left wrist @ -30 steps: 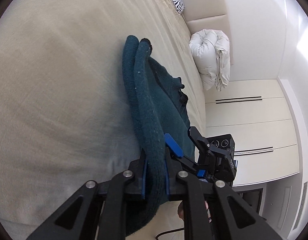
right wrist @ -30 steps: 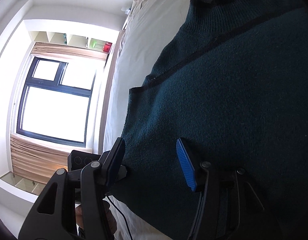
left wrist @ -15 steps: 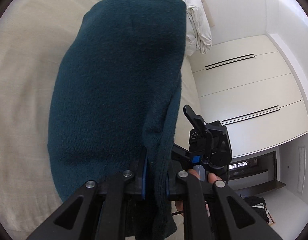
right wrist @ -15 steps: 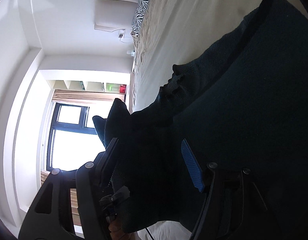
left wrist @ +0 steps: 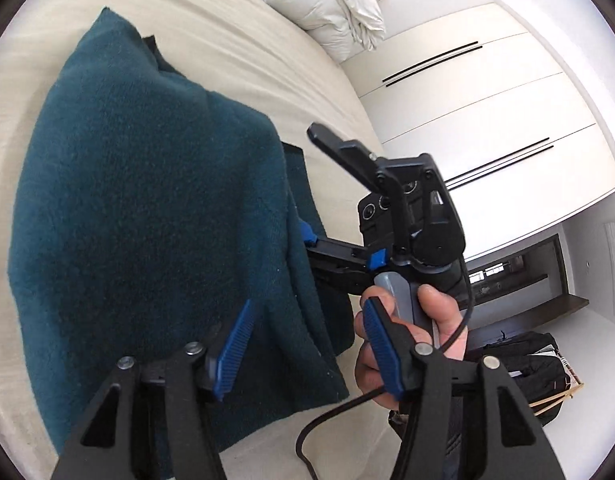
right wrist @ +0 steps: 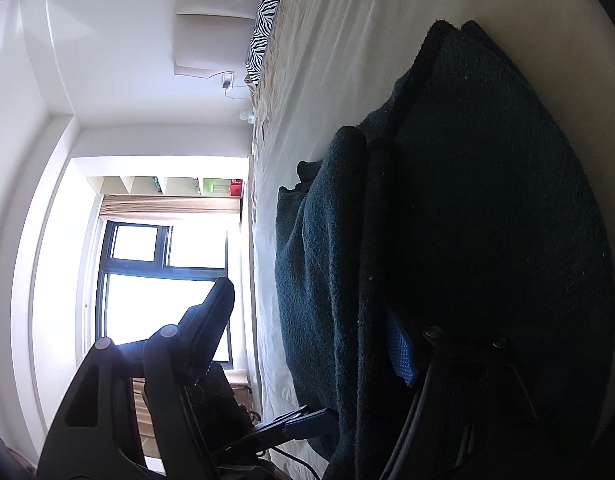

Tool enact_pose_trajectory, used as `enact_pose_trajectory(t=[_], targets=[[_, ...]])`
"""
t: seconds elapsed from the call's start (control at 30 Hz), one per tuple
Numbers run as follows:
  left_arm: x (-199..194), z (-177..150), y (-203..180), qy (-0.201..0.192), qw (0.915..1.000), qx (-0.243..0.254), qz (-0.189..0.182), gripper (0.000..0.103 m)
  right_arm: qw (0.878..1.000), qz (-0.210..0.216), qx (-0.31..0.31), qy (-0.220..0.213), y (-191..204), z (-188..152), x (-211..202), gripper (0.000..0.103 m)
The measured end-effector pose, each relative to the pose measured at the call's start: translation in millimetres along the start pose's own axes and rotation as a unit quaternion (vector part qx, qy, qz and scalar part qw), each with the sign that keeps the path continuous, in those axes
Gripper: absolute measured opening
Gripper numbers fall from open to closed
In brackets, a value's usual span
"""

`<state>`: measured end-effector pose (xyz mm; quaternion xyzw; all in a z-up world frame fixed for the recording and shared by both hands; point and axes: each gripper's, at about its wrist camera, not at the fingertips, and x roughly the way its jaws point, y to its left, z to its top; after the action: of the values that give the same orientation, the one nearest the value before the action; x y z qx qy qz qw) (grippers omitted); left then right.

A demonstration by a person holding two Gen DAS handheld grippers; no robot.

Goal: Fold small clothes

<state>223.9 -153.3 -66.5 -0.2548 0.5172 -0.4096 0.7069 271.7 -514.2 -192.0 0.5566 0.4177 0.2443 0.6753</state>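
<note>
The teal sweater [left wrist: 147, 216] is seen folded on the bed [left wrist: 235, 36]. Both tongs, left [left wrist: 307, 344] and right [right wrist: 307, 320], are opening (nothing pinched, fabric just beside the pads).

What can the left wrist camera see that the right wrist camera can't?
Only the left wrist view shows a white duvet, cupboard doors and the hand holding the right gripper. Only the right wrist view shows a window and a zebra pillow. Both show the dark green sweater folded on the beige bed, and both grippers with jaws opening, pressing nothing.
</note>
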Motion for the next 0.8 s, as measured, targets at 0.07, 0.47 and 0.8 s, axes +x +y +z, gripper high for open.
enact_pose_trajectory(t=[0.07, 0.47, 0.8], targets=[[-23, -1, 1, -0.026, 0.9996, 0.012, 0.004, 0.059, 1.0, -0.022, -0.017, 0.009, 5, 0, -1, 0.068], [-45, 4, 28, -0.05, 0.9981, -0.024, 0.028, 0.059, 0.959, -0.242, -0.14, 0.047, 42, -22, 24, 0.014], [-32, 6, 7, -0.045, 0.9986, 0.003, 0.026, 0.059, 0.957, -0.25, -0.147, 0.007, 52, -1, -14, 0.012]])
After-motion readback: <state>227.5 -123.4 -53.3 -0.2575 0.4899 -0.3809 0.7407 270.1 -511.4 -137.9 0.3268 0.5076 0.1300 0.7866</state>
